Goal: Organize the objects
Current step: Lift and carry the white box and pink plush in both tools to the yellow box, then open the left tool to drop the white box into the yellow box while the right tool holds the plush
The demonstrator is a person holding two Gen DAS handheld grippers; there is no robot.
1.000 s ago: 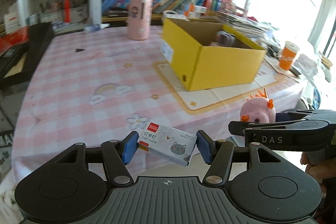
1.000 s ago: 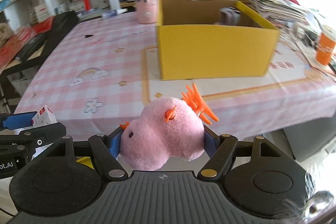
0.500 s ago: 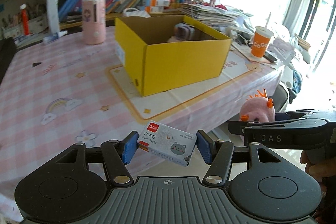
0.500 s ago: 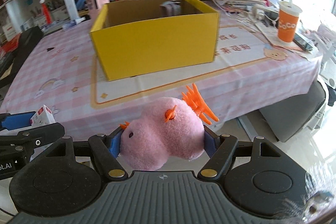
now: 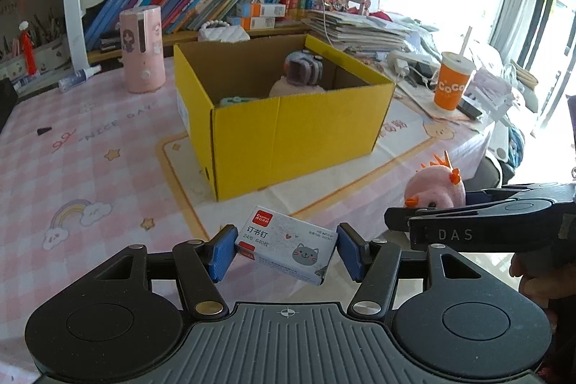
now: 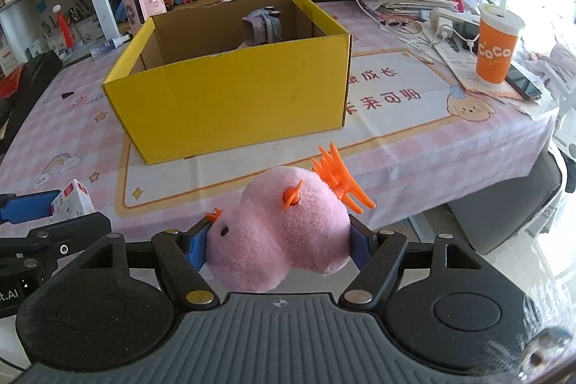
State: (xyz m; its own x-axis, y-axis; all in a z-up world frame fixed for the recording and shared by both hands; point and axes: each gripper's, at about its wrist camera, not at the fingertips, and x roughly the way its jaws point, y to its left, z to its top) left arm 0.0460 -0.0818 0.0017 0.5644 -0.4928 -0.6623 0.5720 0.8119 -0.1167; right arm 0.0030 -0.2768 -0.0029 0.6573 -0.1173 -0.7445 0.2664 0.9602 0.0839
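Now both loads have come closer to the yellow box (image 5: 288, 117), which fills more of each view than a second ago. The left gripper (image 5: 284, 249) clamps the staple box (image 5: 284, 245); the right gripper (image 6: 277, 245) squeezes the pink plush toy (image 6: 280, 229). Both hang near the table's front edge, short of the box. Dropping in comes next, probably beside the things already inside.

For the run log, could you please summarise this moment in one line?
left gripper: holds staple box | right gripper: holds pink plush | yellow box: open, ahead
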